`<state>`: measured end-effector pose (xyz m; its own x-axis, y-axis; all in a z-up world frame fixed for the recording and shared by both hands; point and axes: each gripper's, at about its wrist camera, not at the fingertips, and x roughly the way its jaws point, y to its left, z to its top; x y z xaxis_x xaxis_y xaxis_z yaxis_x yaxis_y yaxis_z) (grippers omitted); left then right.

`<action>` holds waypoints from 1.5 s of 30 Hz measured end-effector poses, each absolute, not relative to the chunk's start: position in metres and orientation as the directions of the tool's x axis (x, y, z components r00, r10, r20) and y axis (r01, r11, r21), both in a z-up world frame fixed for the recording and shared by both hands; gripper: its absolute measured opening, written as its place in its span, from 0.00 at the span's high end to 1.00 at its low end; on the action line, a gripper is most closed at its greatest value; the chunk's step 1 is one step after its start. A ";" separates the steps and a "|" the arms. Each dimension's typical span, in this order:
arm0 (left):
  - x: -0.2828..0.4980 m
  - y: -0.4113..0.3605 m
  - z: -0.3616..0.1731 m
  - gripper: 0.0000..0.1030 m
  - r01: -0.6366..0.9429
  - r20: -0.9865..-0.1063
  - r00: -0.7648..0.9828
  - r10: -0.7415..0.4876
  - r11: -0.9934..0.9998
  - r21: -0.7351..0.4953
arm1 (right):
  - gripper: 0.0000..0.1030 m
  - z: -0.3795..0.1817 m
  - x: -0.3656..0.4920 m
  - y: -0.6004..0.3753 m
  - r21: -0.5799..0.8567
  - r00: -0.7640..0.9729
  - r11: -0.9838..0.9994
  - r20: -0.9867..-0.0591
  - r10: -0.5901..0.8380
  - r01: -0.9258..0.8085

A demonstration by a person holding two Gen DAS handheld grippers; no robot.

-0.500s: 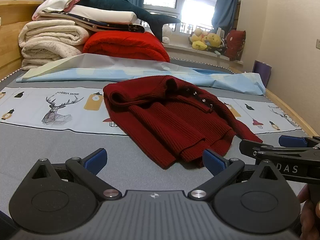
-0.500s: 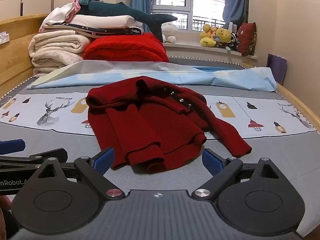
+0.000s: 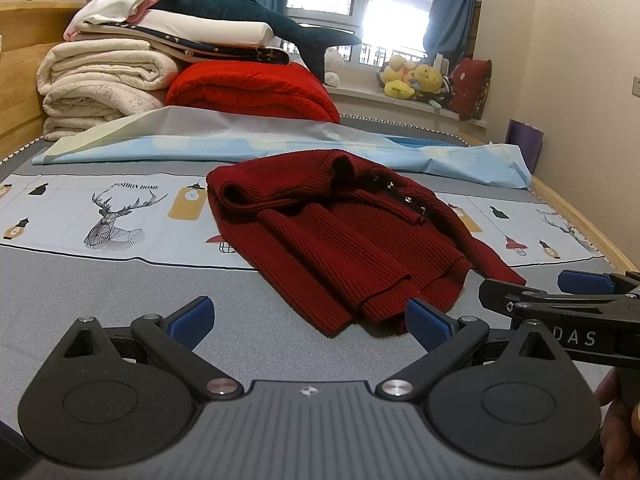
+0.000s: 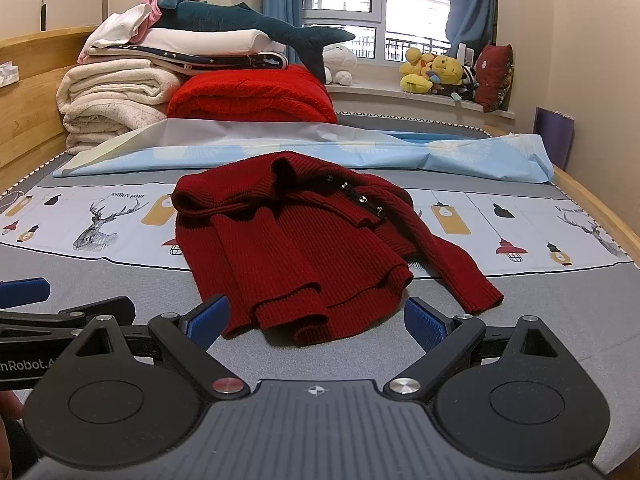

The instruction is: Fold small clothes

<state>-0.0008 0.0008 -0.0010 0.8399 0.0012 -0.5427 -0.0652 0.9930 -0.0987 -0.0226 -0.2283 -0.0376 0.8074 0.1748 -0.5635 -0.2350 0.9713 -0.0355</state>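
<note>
A dark red ribbed knit sweater [image 3: 344, 240] lies partly folded on the grey bed cover, one sleeve folded over its front and the other trailing to the right; it also shows in the right wrist view [image 4: 296, 244]. My left gripper [image 3: 310, 320] is open and empty, hovering just short of the sweater's near hem. My right gripper [image 4: 318, 318] is open and empty, its jaws spread on either side of the near hem. The right gripper also shows at the right edge of the left wrist view [image 3: 560, 296].
A printed sheet with a deer [image 3: 112, 216] lies under the sweater. A light blue sheet [image 3: 280, 148] lies behind it. Folded blankets and a red quilt [image 3: 252, 88] are stacked at the back left. The wooden bed edge [image 3: 580, 220] runs along the right.
Both grippers have edged slightly nearer the sweater's near hem. The sweater has not moved.
</note>
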 end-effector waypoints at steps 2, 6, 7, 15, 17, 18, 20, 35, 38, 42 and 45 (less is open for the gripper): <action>-0.001 0.000 -0.001 0.01 -0.064 -0.542 0.840 0.000 0.993 -0.099 | 0.08 -0.038 -0.023 -0.228 -0.035 0.807 0.971 -0.564 0.175 -0.235; -0.001 0.000 -0.001 0.01 -0.064 -0.542 0.841 0.000 0.993 -0.098 | 0.08 -0.038 -0.023 -0.228 -0.036 0.807 0.971 -0.564 0.174 -0.235; -0.001 0.000 -0.001 0.01 -0.064 -0.541 0.841 0.000 0.993 -0.099 | 0.08 -0.038 -0.023 -0.228 -0.036 0.807 0.971 -0.564 0.175 -0.235; -0.001 0.000 -0.001 0.01 -0.063 -0.541 0.841 0.000 0.993 -0.098 | 0.08 -0.037 -0.023 -0.228 -0.037 0.807 0.971 -0.565 0.174 -0.235; -0.001 0.000 -0.001 0.01 -0.063 -0.541 0.841 -0.001 0.993 -0.100 | 0.08 -0.037 -0.023 -0.228 -0.037 0.807 0.971 -0.565 0.173 -0.234; 0.000 0.000 -0.001 0.01 -0.061 -0.542 0.840 -0.003 0.993 -0.099 | 0.08 -0.037 -0.023 -0.228 -0.036 0.807 0.971 -0.565 0.174 -0.235; -0.001 0.000 -0.001 0.01 -0.052 -0.543 0.839 -0.011 0.994 -0.099 | 0.09 -0.036 -0.023 -0.229 -0.036 0.811 0.971 -0.558 0.176 -0.235; 0.015 0.003 -0.025 0.77 0.037 -0.638 0.768 -0.058 0.998 -0.046 | 0.57 0.005 0.037 -0.319 0.027 0.932 0.981 -0.309 0.191 -0.192; 0.040 0.009 -0.033 0.77 0.025 -0.679 0.731 -0.070 0.997 -0.076 | 0.56 -0.016 0.054 -0.334 0.068 0.908 0.988 -0.389 0.154 -0.139; 0.093 0.017 -0.059 0.77 -0.050 -0.726 0.681 -0.096 0.983 -0.177 | 0.56 -0.017 0.056 -0.348 0.141 0.900 0.973 -0.374 0.223 -0.182; 0.132 0.024 -0.089 0.75 -0.152 -0.768 0.632 -0.100 0.956 -0.250 | 0.56 -0.020 0.060 -0.350 0.119 0.887 0.973 -0.400 0.230 -0.198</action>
